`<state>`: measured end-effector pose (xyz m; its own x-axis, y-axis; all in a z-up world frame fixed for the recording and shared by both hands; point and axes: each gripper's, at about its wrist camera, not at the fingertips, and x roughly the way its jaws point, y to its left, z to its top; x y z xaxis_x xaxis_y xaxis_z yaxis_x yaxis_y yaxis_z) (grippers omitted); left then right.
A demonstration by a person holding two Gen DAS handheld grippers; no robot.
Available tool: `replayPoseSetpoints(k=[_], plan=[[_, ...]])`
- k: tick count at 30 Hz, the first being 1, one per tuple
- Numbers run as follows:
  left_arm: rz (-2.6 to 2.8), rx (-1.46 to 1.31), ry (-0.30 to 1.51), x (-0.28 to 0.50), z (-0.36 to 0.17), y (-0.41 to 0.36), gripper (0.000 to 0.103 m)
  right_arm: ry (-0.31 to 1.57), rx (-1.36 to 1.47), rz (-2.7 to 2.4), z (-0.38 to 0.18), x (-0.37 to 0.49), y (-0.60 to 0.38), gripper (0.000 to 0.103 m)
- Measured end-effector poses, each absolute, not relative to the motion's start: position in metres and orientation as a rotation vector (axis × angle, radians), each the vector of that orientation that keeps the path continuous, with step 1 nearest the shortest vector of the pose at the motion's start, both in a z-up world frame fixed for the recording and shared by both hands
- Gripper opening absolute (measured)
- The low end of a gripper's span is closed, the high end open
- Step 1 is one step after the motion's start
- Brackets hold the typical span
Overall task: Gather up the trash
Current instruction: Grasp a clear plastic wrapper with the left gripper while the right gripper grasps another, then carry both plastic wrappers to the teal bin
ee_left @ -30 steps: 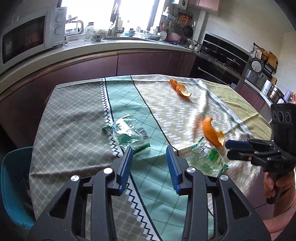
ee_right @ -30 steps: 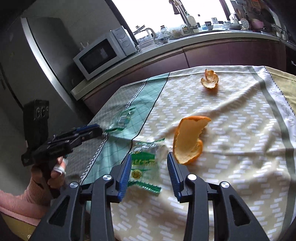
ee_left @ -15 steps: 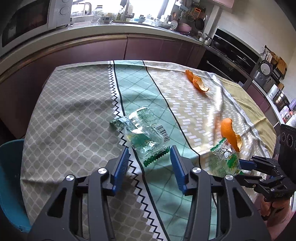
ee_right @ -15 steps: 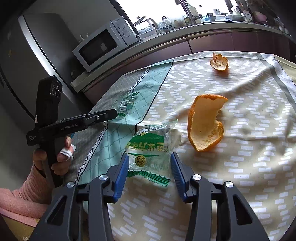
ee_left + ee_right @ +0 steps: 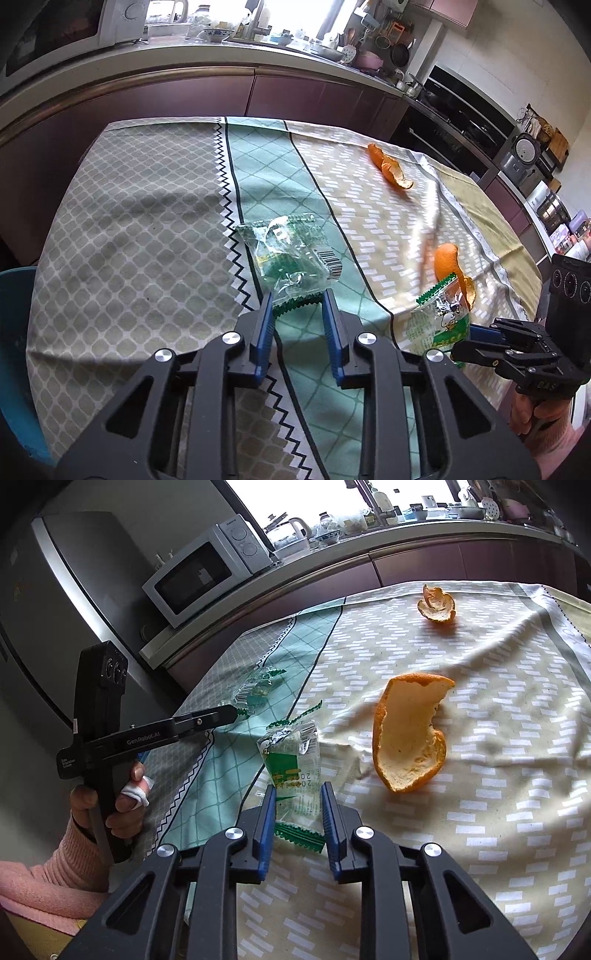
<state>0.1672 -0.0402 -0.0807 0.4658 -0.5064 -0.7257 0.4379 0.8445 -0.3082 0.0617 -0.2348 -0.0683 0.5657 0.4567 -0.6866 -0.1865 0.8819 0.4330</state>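
Note:
A crumpled green and clear wrapper (image 5: 290, 258) lies on the tablecloth's green band. My left gripper (image 5: 297, 301) is open, its tips on either side of the wrapper's near serrated edge. A second green and clear wrapper (image 5: 295, 771) lies on the beige part; it also shows in the left wrist view (image 5: 437, 321). My right gripper (image 5: 298, 797) is open around its near half. A large orange peel (image 5: 410, 734) lies just right of that wrapper. A smaller curled peel (image 5: 437, 603) lies at the table's far side.
The table carries a patterned cloth (image 5: 147, 240) with a fold near the big peel. A teal chair (image 5: 14, 354) stands at the left edge. A kitchen counter with a microwave (image 5: 205, 572) runs behind the table.
Both grippers moved forward and down onto their wrappers. Each wrapper's near edge now sits between the open fingers, and the fingers have narrowed slightly.

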Motion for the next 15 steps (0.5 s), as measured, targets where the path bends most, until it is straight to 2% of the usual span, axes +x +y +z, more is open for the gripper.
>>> replayPoseSetpoints(k=[15], plan=[[-0.542,-0.095,0.809,0.124,-0.044,0.023,0.024,0.861,0.302,0.515,-0.047,0.082,-0.189,0.019]])
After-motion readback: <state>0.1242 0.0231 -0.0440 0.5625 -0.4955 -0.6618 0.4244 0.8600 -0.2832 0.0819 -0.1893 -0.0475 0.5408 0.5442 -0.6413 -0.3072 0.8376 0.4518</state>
